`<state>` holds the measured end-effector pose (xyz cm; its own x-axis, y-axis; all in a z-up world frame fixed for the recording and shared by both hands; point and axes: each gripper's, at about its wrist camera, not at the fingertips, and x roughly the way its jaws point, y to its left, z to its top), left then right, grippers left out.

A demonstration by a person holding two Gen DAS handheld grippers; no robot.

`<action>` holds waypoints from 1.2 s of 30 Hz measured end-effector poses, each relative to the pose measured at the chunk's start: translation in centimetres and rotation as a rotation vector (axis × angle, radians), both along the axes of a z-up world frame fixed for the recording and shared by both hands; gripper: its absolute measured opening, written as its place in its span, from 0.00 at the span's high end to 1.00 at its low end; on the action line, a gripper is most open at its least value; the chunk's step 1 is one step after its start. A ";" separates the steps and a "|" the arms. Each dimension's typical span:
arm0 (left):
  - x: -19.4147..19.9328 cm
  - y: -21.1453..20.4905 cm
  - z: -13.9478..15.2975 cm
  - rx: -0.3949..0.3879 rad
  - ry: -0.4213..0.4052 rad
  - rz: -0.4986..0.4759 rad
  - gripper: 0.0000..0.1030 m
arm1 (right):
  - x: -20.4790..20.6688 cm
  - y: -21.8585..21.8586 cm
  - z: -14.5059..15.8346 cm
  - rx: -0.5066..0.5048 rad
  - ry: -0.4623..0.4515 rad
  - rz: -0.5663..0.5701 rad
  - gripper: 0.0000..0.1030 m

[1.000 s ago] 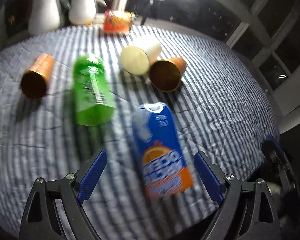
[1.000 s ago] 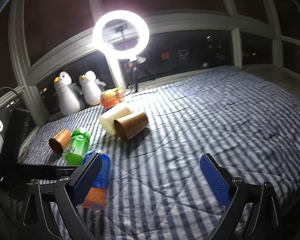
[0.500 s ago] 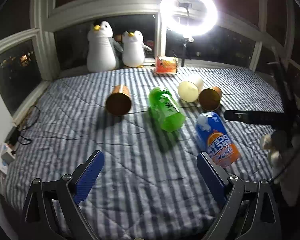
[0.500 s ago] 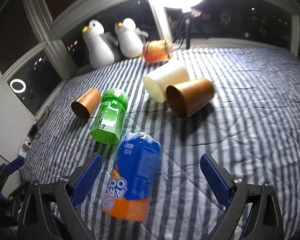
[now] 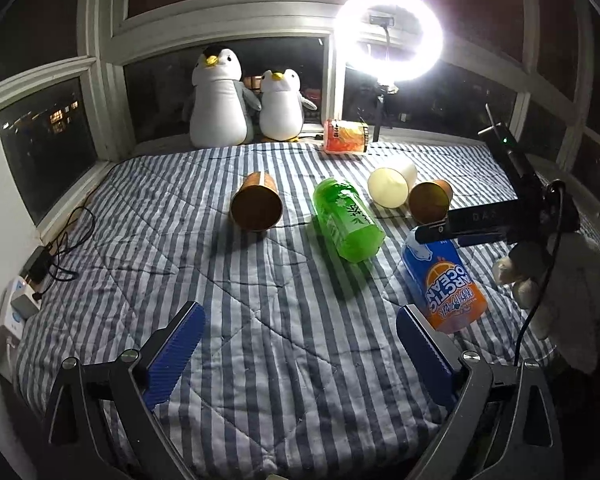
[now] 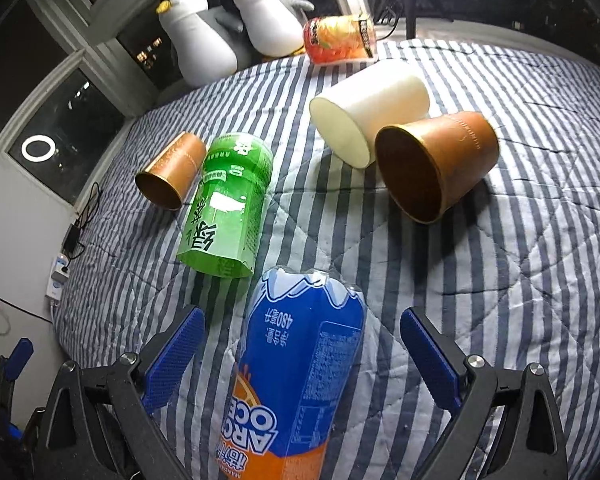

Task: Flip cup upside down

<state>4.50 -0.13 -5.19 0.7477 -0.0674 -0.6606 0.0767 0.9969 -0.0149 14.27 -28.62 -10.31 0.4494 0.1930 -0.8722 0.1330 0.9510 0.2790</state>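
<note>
Three cups lie on their sides on the striped bedspread (image 5: pixel 284 320): a copper cup (image 5: pixel 256 208) at the left, a white cup (image 5: pixel 390 186), and a second copper cup (image 5: pixel 430 202) touching it. The right wrist view shows the same copper cup (image 6: pixel 436 164), white cup (image 6: pixel 368 114) and far copper cup (image 6: pixel 170 172), all with mouths toward me. My left gripper (image 5: pixel 300 332) hovers open over bare bedspread, well short of the cups. My right gripper (image 6: pixel 301 316) is open, low over the blue bottle, its fingers either side without touching.
A green bottle (image 5: pixel 348 224) and a blue-and-orange bottle (image 5: pixel 444 280) lie between me and the cups. Two penguin toys (image 5: pixel 220 100), an orange packet (image 5: pixel 346 142) and a ring light (image 5: pixel 388 40) stand at the back. A power strip (image 5: pixel 16 312) and cables sit at the left edge.
The left gripper drew back and tilted up, taking in the whole bed. The right gripper dropped forward over the blue bottle, closer to the cups. Both stayed open.
</note>
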 end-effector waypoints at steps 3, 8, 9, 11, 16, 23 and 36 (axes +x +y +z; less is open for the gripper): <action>0.0 0.4 0.0 -0.008 0.000 0.008 0.05 | 0.6 0.3 -0.4 0.005 0.026 0.017 0.06; 0.2 0.9 -0.2 -0.032 0.009 0.019 0.05 | 1.3 0.5 -0.8 -0.002 0.054 0.033 0.06; 0.2 1.0 -0.3 -0.034 0.010 0.021 0.05 | 1.5 0.5 -0.9 0.005 0.061 0.032 0.06; 0.3 1.1 -0.3 -0.039 0.013 0.024 0.05 | 1.8 0.4 -1.2 0.021 0.079 0.030 0.12; 0.4 1.3 -0.4 -0.044 0.013 0.027 0.05 | 2.3 0.3 -1.8 0.046 0.115 0.029 0.27; 0.8 1.2 -0.5 -0.060 0.020 0.022 0.05 | 1.3 -0.1 -1.1 0.045 0.092 0.026 0.37; 1.0 0.8 -0.6 -0.076 0.028 0.021 0.05 | -2.8 1.5 4.6 -0.185 -0.212 0.006 0.37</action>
<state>5.52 0.70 -5.80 0.7307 -0.1022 -0.6751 0.0541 0.9943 -0.0919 11.50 -27.09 -5.75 0.6248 0.0428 -0.7796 0.0840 0.9890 0.1216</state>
